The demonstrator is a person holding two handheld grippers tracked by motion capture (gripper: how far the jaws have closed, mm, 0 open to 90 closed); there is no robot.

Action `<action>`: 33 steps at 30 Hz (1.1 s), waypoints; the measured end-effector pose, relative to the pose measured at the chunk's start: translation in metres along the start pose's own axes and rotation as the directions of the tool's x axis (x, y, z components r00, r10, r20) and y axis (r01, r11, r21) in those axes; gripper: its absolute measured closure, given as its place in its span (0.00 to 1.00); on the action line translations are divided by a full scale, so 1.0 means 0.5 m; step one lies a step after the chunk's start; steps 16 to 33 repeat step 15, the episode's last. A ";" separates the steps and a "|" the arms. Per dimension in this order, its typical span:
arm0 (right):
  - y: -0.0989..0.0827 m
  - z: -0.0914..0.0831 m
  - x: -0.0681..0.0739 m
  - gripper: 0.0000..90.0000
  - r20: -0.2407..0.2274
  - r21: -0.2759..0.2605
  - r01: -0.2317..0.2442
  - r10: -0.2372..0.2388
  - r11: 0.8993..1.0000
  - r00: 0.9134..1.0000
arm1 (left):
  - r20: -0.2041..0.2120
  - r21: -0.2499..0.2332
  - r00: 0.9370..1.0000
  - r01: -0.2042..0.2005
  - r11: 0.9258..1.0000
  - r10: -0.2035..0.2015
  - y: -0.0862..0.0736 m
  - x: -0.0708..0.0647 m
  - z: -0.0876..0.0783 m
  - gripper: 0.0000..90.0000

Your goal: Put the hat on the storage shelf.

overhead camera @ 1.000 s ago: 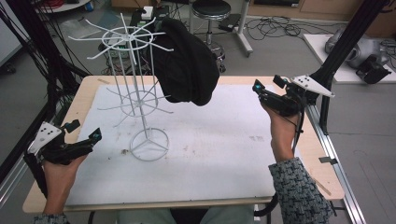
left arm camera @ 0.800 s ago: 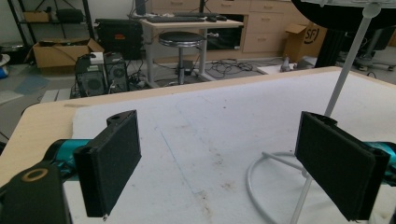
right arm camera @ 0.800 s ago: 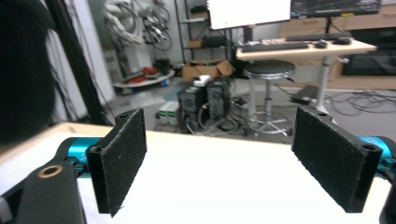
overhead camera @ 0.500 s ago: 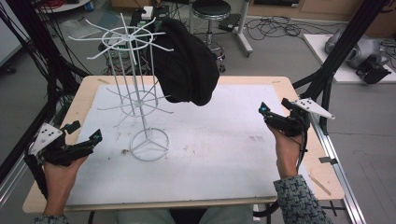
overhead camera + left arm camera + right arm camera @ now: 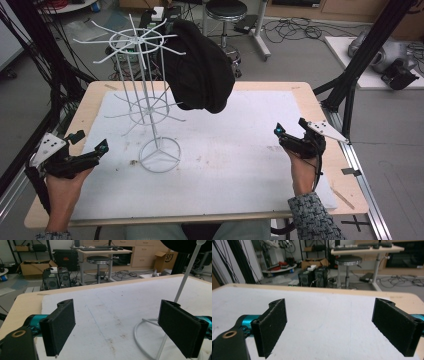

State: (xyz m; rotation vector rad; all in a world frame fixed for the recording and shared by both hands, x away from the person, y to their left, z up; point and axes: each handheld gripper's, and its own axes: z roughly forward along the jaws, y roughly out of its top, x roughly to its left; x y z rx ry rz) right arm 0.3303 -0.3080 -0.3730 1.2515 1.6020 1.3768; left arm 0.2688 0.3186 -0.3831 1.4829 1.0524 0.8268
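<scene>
A white wire hat rack stands on the left half of the white mat, its ring base on the mat. A black knit hat hangs from one of its upper arms, toward the middle of the table. My left gripper rests open at the left edge, just left of the ring base. My right gripper is open over the mat's right side. Both gripper views show wide-apart jaws with nothing between them.
The wooden table has a metal rail along its right edge. Black frame posts stand at the back right and left. A stool, computer towers and cables sit on the floor behind the table.
My right gripper has moved down and toward me, from near the hat's height at the back right to low over the mat's right side. The left gripper has stayed put.
</scene>
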 end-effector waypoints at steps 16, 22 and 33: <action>-0.033 -0.001 -0.012 0.13 0.010 0.037 -0.012 0.011 0.999 1.000 | 0.005 0.003 1.000 0.000 1.000 0.000 0.000 0.000 0.004 0.16; -0.033 -0.001 -0.012 0.13 0.010 0.037 -0.012 0.011 0.999 1.000 | 0.005 0.003 1.000 0.000 1.000 0.000 0.000 0.000 0.004 0.16; -0.033 -0.001 -0.012 0.13 0.010 0.037 -0.012 0.011 0.999 1.000 | 0.005 0.003 1.000 0.000 1.000 0.000 0.000 0.000 0.004 0.16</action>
